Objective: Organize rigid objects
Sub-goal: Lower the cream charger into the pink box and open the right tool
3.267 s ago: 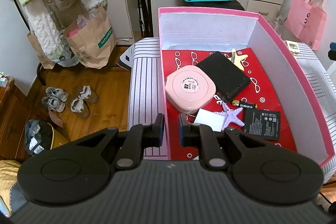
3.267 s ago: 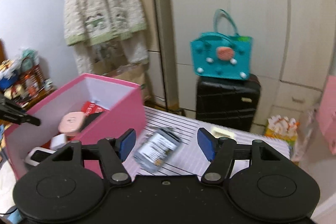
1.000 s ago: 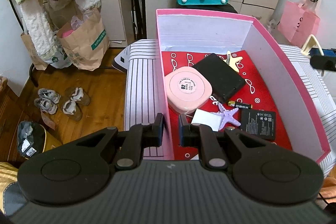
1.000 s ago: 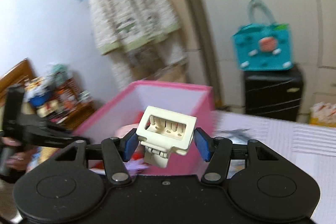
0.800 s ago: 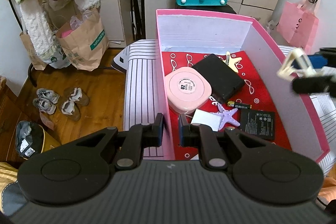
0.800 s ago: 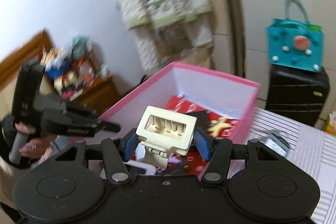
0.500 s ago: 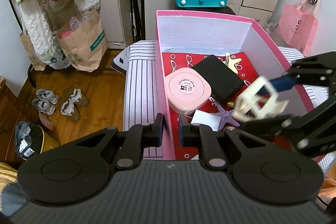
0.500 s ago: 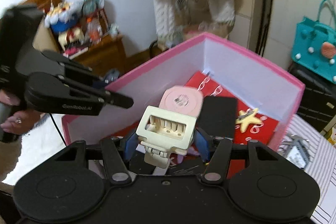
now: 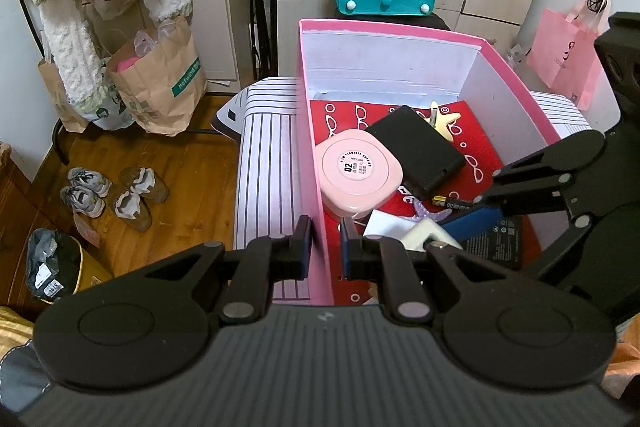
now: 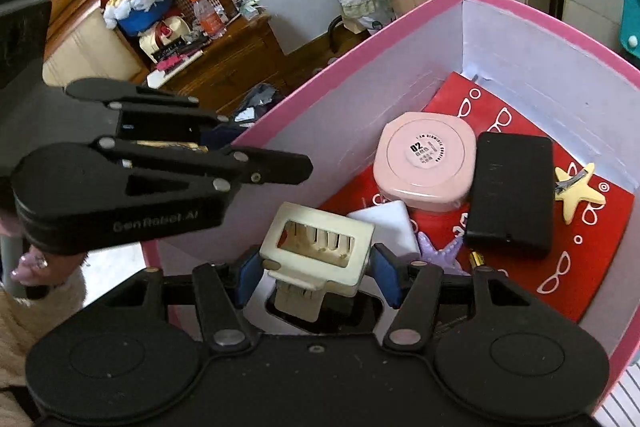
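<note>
Right now one pink box (image 9: pixel 516 69) sits on a striped counter (image 9: pixel 264 163), filling centre-right of the left wrist view. Count inside: one round pink case (image 9: pixel 358 173), one black flat case (image 9: pixel 416 151), one yellow star clip (image 9: pixel 442 117), one purple starfish (image 10: pixel 440 251), one battery (image 9: pixel 452 203), one white card (image 10: pixel 386 219), one dark label card (image 9: pixel 496 239), all on a red lining with glasses print.

Left gripper (image 9: pixel 324 241) is pressed nearly together, pinching the box's near-left wall at lower centre of its frame. Right gripper (image 10: pixel 316 273) has just been opening; blue pads stand spread, each with a gap to the cream hair claw (image 10: pixel 318 247) between them, so no pinch on it. Claw sits low inside the box at the near-left corner, lower centre of the right wrist view, over the white card's edge; whether it rests on the floor cannot be told.

Open room: bare red lining at right and lower right of the right wrist view; near-left corner is crowded. Box walls are tall all round.
</note>
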{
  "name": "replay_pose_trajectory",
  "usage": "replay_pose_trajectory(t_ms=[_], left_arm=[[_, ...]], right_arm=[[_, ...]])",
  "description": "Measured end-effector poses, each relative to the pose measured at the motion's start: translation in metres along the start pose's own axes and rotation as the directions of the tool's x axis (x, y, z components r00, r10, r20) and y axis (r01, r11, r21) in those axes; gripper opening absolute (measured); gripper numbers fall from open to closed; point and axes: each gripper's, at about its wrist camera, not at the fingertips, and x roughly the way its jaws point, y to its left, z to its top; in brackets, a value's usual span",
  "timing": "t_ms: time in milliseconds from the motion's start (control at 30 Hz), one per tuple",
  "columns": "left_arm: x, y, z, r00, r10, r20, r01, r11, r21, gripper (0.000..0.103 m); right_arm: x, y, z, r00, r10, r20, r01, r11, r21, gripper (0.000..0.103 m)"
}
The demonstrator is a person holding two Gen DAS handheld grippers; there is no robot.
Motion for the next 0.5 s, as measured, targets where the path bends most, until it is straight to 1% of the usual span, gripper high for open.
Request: replay_pose_trajectory(t_ms=[33,133,233,300,400,433,500], left_arm=[[0.0,0.0,-0.001,1.0,0.002,0.001,-0.002,1.0,0.001,0.012],[-0.001,-0.001,-0.002,1.0,0.004,0.003,-0.004,1.0,0.002,0.013],[-0.001,-0.001,-0.003,1.0,0.004,0.002,-0.004,1.0,0.0,0.013],[-0.001,-0.002,-0.003,1.0,0.005,0.002,-0.005,1.0,-0.001,0.013],[-0.001,-0.002,-0.004,1.0,0.006,0.002,-0.006,1.0,-0.003,0.013],[-0.001,-0.002,-0.004,1.0,0.007,0.001,-0.007,1.0,-0.003,0.013],[-0.001,-0.002,-0.004,1.0,0.009,0.0,-0.009,1.0,-0.004,0.013]], right_arm=[[-0.004,-0.001,-0.002,1.0,0.008,0.011,-0.008,1.0,-0.004,0.077],[-0.027,-0.004,-0.006,0.996,-0.001,0.085,0.001,1.0,-0.002,0.077],[-0.062,-0.009,-0.018,0.98,-0.013,0.198,0.014,1.0,-0.005,0.077],[-0.086,-0.014,-0.029,0.961,-0.048,0.271,0.051,0.999,-0.004,0.077],[-0.119,-0.026,-0.051,0.918,-0.129,0.374,0.129,0.991,0.025,0.077],[-0.127,-0.032,-0.058,0.905,-0.156,0.396,0.15,0.988,0.046,0.077],[-0.139,-0.046,-0.071,0.887,-0.203,0.415,0.182,0.979,0.089,0.077]])
